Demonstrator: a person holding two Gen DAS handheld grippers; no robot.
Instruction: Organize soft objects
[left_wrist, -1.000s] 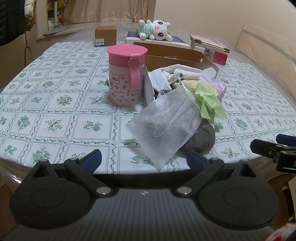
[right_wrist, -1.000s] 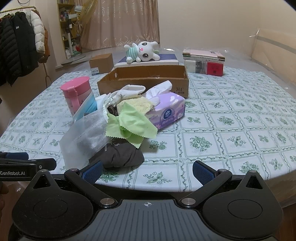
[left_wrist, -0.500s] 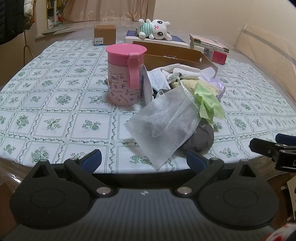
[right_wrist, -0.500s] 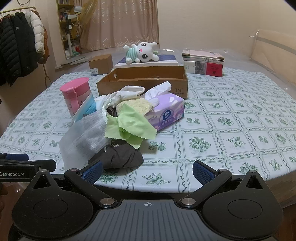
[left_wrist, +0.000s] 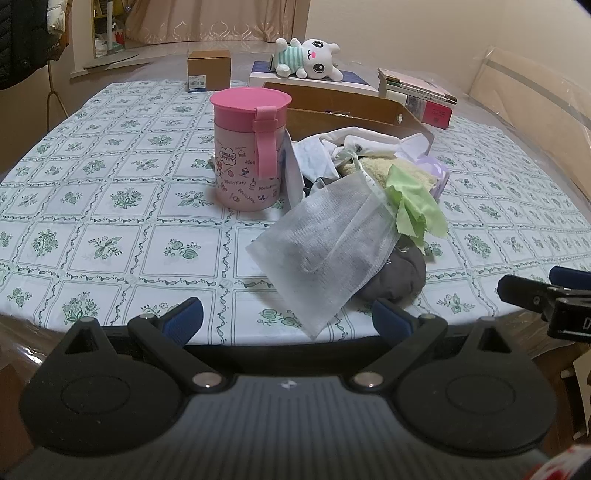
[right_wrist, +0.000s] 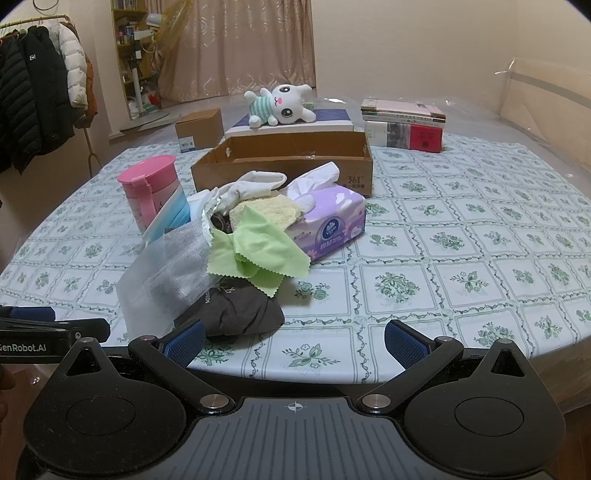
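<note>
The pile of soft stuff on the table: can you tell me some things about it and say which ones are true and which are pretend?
1. The green cloth lies on top of the pile. True.
2. The plush bunny sits inside the cardboard box. False: it lies on a flat box behind it.
3. The left gripper holds the white mesh bag. False: it is open and holds nothing.
4. The pink cup has its lid on. True.
5. The right gripper is open. True.
</note>
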